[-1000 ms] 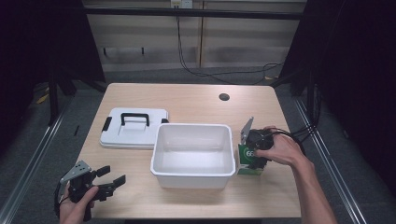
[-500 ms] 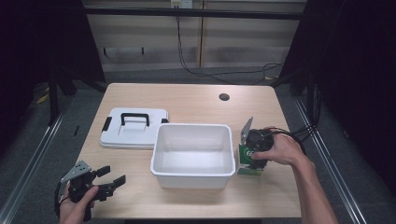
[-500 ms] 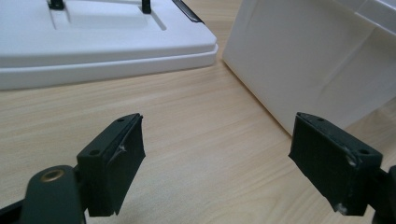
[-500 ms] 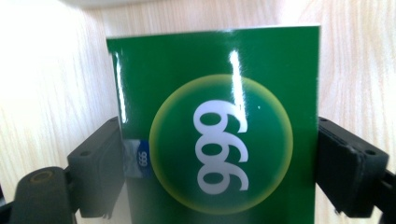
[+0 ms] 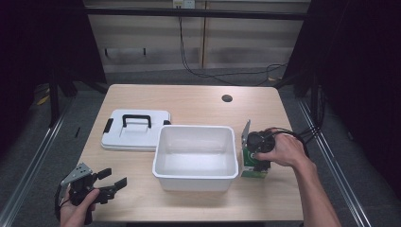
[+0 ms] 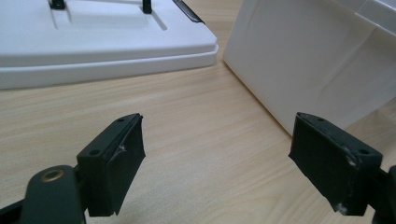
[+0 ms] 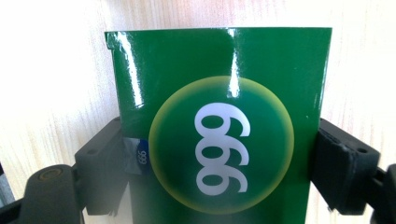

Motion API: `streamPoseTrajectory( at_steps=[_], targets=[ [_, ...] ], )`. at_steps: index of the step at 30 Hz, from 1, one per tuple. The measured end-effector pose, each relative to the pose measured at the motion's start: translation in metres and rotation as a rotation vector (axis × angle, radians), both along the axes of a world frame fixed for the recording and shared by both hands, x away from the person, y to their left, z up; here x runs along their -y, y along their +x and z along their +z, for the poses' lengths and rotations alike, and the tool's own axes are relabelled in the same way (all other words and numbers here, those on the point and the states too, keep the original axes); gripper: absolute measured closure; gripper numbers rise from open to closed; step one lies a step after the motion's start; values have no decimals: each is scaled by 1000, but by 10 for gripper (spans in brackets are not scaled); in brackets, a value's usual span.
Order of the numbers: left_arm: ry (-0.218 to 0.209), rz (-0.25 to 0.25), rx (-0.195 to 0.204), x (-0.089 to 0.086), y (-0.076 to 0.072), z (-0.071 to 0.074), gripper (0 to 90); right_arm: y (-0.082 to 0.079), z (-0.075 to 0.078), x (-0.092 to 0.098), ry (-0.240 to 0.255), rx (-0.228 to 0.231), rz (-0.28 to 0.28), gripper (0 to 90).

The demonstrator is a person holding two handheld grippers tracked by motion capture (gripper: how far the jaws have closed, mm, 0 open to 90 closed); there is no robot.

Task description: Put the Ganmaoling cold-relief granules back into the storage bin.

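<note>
Green box [image 7: 219, 126] printed "999" in a yellow-ringed circle, readable in right gripper view, right gripper [image 7: 219, 177] clamped on its sides, high view places it lower right beside white bin [image 5: 195, 177], left gripper [image 6: 219, 172] wide, holding nothing.

Green box [image 7: 219, 135], flat on table, beside white bin [image 5: 196, 156].
</note>
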State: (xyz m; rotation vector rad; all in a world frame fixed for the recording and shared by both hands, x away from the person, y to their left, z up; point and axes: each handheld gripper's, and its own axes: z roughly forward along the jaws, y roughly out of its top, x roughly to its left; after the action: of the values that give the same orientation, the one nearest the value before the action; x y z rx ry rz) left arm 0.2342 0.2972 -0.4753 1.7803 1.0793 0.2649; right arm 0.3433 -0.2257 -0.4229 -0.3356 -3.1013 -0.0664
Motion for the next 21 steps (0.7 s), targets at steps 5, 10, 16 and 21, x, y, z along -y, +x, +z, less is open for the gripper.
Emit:
streamPoseTrajectory(
  at_steps=[5, 10, 16, 21],
  targets=[
    [-6, 3, -5, 0, 0, 0, 173, 0, 0, 3, 20, 6, 12, 167],
    [0, 0, -1, 0, 0, 0, 172, -1, 5, 7, 43, 11, -5, 169],
    [0, 1, -1, 0, 0, 0, 173, -2, 11, 8, 60, 27, -11, 168],
    [0, 2, -1, 0, 0, 0, 173, -4, 21, 10, 70, 39, -29, 167]
  ],
)
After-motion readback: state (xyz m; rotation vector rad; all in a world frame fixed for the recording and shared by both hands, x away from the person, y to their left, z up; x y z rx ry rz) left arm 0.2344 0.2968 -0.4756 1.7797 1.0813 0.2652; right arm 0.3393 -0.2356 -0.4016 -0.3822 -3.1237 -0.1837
